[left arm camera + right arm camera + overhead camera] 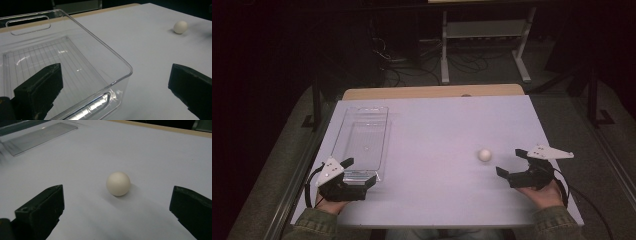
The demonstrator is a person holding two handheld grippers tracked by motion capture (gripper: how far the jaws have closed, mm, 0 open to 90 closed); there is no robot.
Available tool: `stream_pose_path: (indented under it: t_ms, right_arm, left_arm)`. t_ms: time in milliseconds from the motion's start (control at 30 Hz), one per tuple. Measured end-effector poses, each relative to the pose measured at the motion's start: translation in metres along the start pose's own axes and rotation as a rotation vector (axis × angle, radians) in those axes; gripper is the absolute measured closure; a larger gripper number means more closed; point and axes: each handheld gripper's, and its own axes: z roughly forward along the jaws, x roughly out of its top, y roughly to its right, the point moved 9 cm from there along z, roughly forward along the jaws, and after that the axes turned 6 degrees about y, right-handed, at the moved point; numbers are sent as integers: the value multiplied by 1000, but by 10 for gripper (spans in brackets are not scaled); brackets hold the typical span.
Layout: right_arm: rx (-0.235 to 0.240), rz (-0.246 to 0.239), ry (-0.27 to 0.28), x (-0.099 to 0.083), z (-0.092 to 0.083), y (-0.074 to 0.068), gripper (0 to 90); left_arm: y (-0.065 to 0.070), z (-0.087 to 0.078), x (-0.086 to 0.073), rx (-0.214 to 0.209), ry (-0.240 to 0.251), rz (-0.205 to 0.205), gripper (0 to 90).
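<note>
A white egg-shaped ball (484,155) lies on the pale table, right of centre. Just beyond its near right side my right gripper (511,162) stands open, pointing at it; in the right gripper view the ball (118,183) rests a short way ahead of the gripper (116,217), between the lines of the two jaws and untouched. A clear plastic bin (343,127) stands empty at the left. My left gripper (359,171) is open at the bin's near end. In the left gripper view one jaw shows through the bin's wall (100,41), the other is outside it, and the ball (180,27) sits far right.
The table (437,125) has a wooden strip along its far edge. Behind it stand a metal frame (484,30) and cables on the dark floor. Both sleeves come in at the near edge.
</note>
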Motion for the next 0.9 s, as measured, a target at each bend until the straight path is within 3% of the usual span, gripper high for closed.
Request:
stream_pose_path:
  t_ms: [900]
  right_arm:
    - [7, -6, -6, -1, 1, -2, 0]
  left_arm:
    - [1, 2, -2, 2, -15, 4, 0]
